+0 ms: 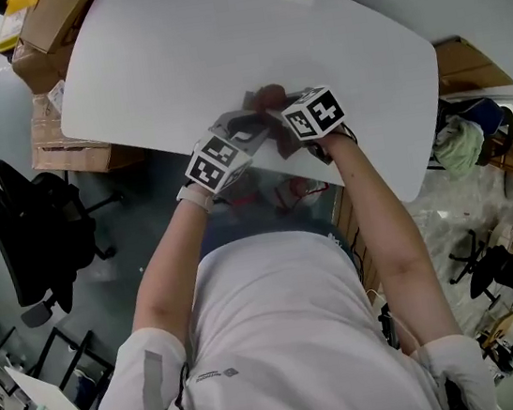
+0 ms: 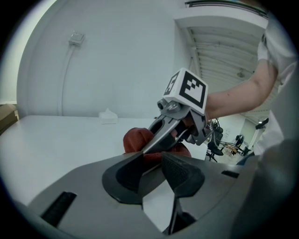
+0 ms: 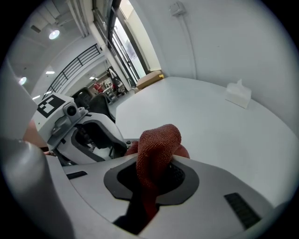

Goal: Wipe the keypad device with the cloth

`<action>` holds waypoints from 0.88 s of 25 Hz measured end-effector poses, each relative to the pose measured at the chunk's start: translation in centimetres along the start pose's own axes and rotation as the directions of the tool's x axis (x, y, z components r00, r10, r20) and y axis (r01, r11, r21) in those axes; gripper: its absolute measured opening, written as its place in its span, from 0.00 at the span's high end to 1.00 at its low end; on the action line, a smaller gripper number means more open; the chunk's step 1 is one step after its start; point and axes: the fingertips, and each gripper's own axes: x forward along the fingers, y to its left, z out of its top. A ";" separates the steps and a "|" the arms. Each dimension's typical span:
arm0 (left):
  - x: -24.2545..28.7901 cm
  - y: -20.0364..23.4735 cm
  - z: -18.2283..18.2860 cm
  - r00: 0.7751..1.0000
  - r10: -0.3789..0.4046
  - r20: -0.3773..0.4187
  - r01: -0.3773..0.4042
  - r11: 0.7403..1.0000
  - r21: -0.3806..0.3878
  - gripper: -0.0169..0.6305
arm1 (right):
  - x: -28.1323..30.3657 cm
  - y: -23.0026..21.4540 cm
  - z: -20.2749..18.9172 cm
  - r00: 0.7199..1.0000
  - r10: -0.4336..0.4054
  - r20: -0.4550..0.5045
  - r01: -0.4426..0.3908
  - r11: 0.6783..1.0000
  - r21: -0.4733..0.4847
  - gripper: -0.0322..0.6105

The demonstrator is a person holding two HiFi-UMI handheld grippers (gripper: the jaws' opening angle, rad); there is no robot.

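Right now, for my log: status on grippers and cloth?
Right gripper shut on cloth. Left gripper jaws apart beside it, grip unclear. Keypad device not made out. Small white object on table, well clear.

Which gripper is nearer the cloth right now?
Right. The right gripper is shut on the cloth, which stands up between its jaws. The left gripper faces it from close by, with the cloth just ahead of its jaws.
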 end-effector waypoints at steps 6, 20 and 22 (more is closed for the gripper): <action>0.0 0.0 -0.2 1.000 -0.001 0.005 0.001 1.000 0.003 0.78 | 1.3 -1.3 0.6 1.000 -0.013 -0.004 0.013 0.999 0.030 0.83; 0.0 0.0 -0.1 1.000 -0.021 0.011 0.021 1.000 0.012 0.79 | 4.4 -3.2 1.6 0.995 0.001 -0.099 0.003 0.999 0.037 0.83; 0.0 -0.1 -0.1 1.000 -0.024 0.012 0.024 1.000 0.011 0.79 | 4.8 -3.2 1.8 0.995 0.006 -0.101 -0.002 0.999 0.040 0.83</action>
